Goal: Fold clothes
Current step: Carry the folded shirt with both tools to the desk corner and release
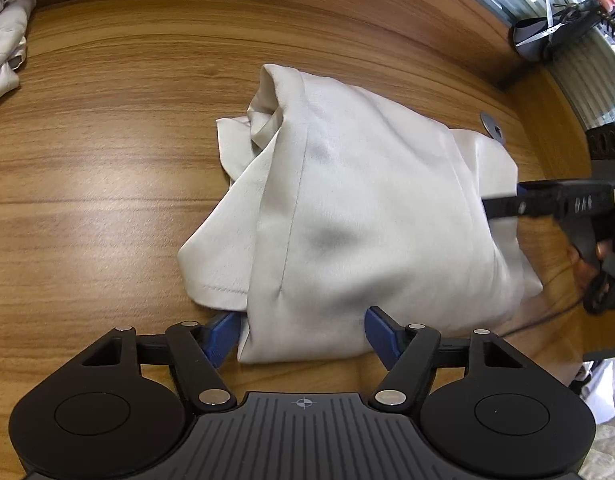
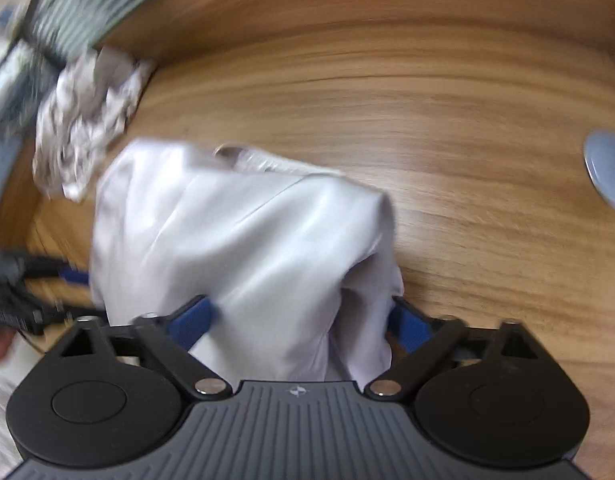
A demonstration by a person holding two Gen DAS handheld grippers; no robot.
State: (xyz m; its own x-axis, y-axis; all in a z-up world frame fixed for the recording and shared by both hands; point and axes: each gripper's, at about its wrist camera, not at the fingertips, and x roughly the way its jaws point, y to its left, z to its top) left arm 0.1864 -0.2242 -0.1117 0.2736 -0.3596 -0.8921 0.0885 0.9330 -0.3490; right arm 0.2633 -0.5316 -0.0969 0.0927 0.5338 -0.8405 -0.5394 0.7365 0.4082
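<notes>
In the left wrist view, a pale, satiny garment (image 1: 347, 216) was seen bundled into a loose, rounded fold, with a stitched hem along its near left edge and a seam running down its middle. It lay on a wood-grain table (image 1: 107, 184) with a smooth, faintly glossy top. A second pale cloth (image 1: 5, 44) was bunched at the far left edge, and a grey cable grommet (image 1: 492, 127) was set into the table at the far right, near a window. The left gripper (image 1: 303, 334) was held spread, its blue pads (image 1: 223, 334) flanking the near end of the garment; whether they pressed on it could not be told.

In the right wrist view, which was blurred, the same garment (image 2: 243, 240) appeared smooth and softly creased. A crumpled patterned cloth (image 2: 87, 120) lay far left. The right gripper (image 2: 299, 326) was held spread with the garment's near end draped between its pads (image 2: 191, 320); contact could not be judged. The left gripper (image 2: 47, 276) was seen at the garment's left side.
</notes>
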